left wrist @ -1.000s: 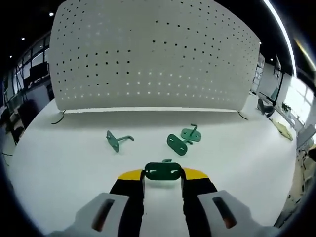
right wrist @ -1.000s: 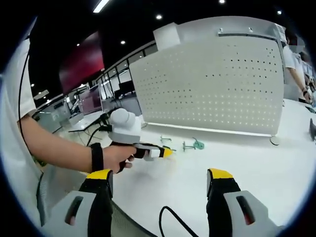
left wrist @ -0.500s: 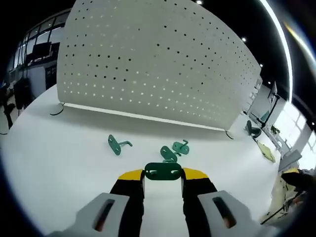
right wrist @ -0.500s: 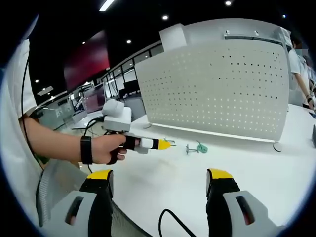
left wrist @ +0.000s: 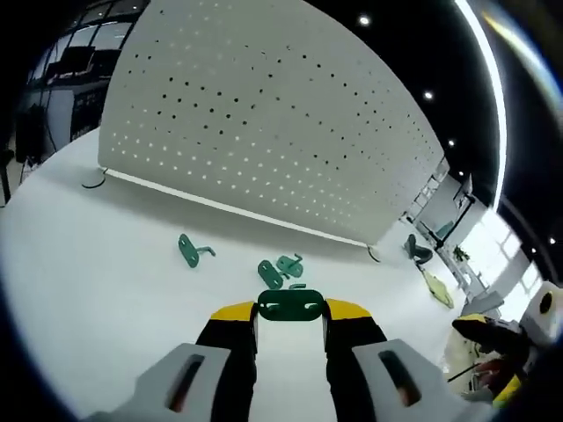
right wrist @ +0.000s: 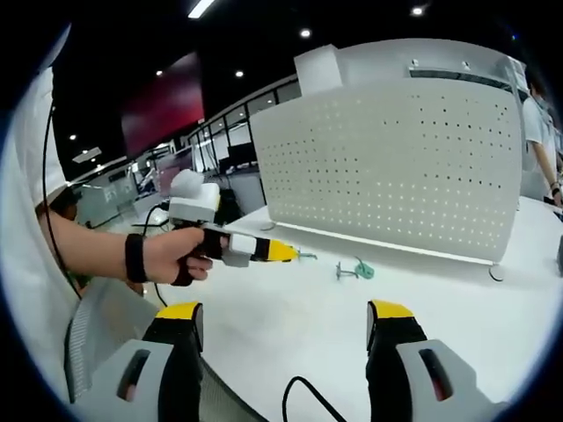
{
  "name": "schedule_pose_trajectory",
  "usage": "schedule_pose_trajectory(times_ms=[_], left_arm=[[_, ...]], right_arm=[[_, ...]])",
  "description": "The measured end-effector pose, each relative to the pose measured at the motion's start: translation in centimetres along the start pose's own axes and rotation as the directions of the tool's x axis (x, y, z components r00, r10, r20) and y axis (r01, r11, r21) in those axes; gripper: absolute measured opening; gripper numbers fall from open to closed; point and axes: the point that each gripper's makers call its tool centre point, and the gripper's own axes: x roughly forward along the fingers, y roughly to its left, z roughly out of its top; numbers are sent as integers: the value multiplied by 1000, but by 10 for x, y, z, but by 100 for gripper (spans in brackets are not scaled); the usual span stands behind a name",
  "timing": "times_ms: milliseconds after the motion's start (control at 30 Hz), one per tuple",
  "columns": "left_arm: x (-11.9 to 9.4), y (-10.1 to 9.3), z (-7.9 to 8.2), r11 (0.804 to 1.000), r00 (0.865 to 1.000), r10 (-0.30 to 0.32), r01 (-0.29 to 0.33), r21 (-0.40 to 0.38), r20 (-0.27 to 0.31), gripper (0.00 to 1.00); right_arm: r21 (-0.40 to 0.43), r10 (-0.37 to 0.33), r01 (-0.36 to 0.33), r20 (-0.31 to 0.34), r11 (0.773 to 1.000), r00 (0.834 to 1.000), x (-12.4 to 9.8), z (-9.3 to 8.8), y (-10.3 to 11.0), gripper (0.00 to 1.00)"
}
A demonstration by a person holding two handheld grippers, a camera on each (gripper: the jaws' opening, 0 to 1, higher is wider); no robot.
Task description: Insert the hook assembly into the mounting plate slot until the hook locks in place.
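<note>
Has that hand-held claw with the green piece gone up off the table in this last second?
Yes. In the right gripper view the left claw, shut on the green hook plate, has risen from low against the white table to level with the pegboard's bottom edge.

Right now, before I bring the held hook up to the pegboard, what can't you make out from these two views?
- Held green hook, left gripper view: its prong is hidden behind its own plate and the fingers.
- Pegboard holes: too small to tell their shape.
- Spare hooks, right gripper view: too small to count.
- Left gripper, right gripper view: its grip on the hook is too small to judge.
</note>
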Motion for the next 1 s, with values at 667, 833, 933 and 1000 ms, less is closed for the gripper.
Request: schedule_pose_trajectory(times_ms=[667,833,933,1000], left_arm=[[-40,-31,-3,979,987,-158,154,-132,-22,29],[-49,-38,-3,969,980,-198,190,-156,-35,29],[-53,-41,-2,958,974,-223,213,-193,-33,29],[-55,-44,-3,951,970,-239,226,-209,-40,29]], right_arm=[[-25,32,-32,25,999,999,2,6,9,70],[-25,48,-48,30,999,998,3,8,12,64],[-29,64,-62,46,998,997,4,13,14,59],[-34,70,-68,54,997,996,5,15,15,56]])
